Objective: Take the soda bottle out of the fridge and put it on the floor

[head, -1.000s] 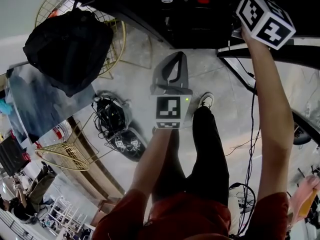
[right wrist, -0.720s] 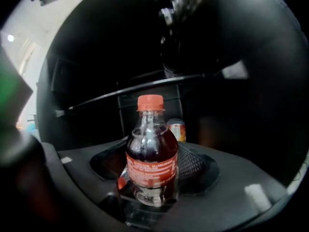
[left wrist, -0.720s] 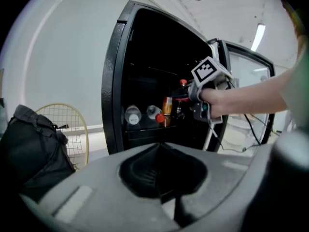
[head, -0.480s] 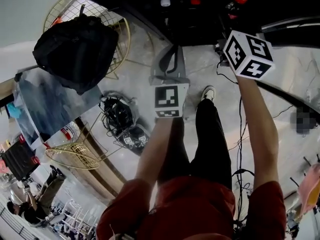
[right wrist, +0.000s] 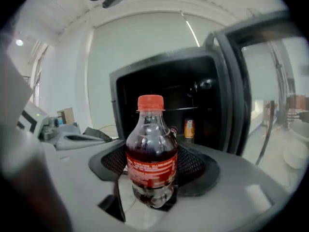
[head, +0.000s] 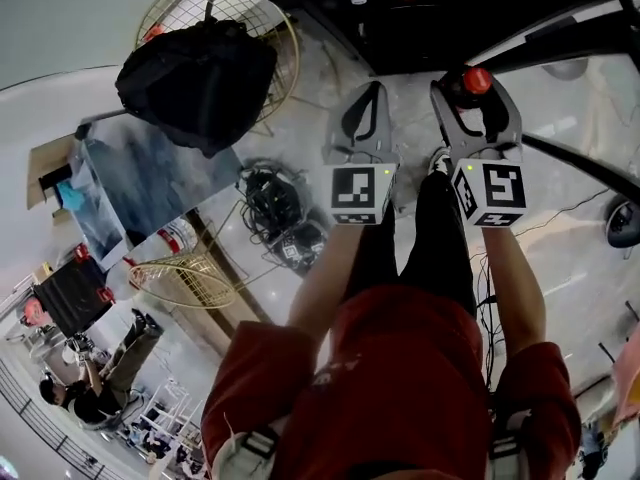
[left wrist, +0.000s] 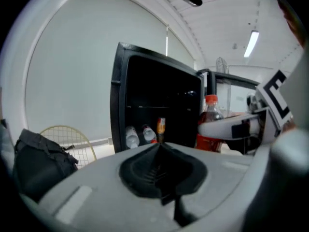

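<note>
Outside open fridge (left wrist: 145, 91), right tool (head: 476, 108) clamps soda bottle (right wrist: 150, 153).

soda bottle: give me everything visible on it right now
The soda bottle is small, of clear plastic, holding dark cola. It has a red screw cap and a red label with white print too small to read. It stands upright, gripped at its lower body between the fingers of the right gripper, clear of the floor. The open, dark fridge is behind it. Nothing else touches it.
</note>
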### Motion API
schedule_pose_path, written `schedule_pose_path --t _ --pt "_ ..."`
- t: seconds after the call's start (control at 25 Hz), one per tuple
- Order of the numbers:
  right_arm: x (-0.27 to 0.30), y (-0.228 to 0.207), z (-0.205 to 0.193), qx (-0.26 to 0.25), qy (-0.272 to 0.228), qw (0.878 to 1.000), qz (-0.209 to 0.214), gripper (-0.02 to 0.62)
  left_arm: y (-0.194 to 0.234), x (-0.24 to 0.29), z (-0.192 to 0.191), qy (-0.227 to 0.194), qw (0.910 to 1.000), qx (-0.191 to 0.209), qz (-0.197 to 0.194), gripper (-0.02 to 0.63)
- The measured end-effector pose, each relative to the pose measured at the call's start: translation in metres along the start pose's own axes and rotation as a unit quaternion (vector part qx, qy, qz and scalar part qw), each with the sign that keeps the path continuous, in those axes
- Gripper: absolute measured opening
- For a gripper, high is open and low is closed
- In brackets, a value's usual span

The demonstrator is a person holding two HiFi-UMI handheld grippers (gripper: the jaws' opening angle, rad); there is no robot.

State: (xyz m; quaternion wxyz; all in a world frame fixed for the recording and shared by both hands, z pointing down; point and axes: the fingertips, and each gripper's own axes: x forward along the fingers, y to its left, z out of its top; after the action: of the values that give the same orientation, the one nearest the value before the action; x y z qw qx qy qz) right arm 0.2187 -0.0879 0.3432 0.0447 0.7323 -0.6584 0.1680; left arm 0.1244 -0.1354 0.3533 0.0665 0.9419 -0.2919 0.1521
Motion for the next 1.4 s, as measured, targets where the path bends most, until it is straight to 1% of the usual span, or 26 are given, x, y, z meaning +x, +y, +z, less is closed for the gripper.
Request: schedule_pose_path --t 0.08,0.16,0.28,0.36,0.44,0.56,0.68,0.76,0.92,1.12,1.24,1.4 --pt "-0.027 0.010 0.008 0.006 -0.002 1.000 -0.004 0.302 -0.005 -0.021 0.015 -0.005 0.9999 0.015 0.005 0.000" --pt "-0.049 0.018 0.017 0.022 -0.003 1.000 -0.007 0.303 -0.008 -0.040 0.032 -0.014 0.9995 0.027 0.008 0.000" --pt "-0.079 0.023 0.033 0.031 -0.007 0.999 -0.011 0.303 -0.017 -0.065 0.065 -0.042 0.9987 0.028 0.004 0.000" --pt "-0.095 0.028 0.048 0.030 -0.010 0.999 -0.009 0.304 -0.019 -0.084 0.085 -0.053 0.9981 0.030 0.005 0.000" --pt "-0.105 0.036 0.061 0.022 -0.018 1.000 -0.002 0.304 -0.012 -0.102 0.103 -0.067 0.9970 0.037 0.014 0.000" --pt "-0.114 0.048 0.069 0.008 -0.018 1.000 0.008 0.303 0.003 -0.126 0.114 -0.081 0.9951 0.044 0.035 0.000" --pt "-0.120 0.060 0.067 0.002 -0.016 1.000 0.015 0.304 0.018 -0.143 0.116 -0.100 0.9925 0.049 0.051 0.000" --pt "-0.122 0.071 0.064 0.003 -0.013 1.000 0.023 0.304 0.028 -0.152 0.113 -0.100 0.9918 0.053 0.060 0.000" --pt "-0.114 0.093 0.062 0.007 -0.005 0.998 0.055 0.304 0.049 -0.167 0.109 -0.097 0.9905 0.053 0.082 0.000" --pt "-0.105 0.112 0.054 -0.002 -0.002 0.997 0.081 0.303 0.063 -0.183 0.092 -0.093 0.9894 0.035 0.106 0.000" --pt "-0.101 0.119 0.049 -0.007 0.002 0.995 0.097 0.303 0.067 -0.191 0.082 -0.092 0.9881 0.033 0.119 0.000" --pt "-0.087 0.129 0.057 -0.018 0.008 0.992 0.121 0.303 0.077 -0.192 0.083 -0.092 0.9853 0.017 0.143 0.000"
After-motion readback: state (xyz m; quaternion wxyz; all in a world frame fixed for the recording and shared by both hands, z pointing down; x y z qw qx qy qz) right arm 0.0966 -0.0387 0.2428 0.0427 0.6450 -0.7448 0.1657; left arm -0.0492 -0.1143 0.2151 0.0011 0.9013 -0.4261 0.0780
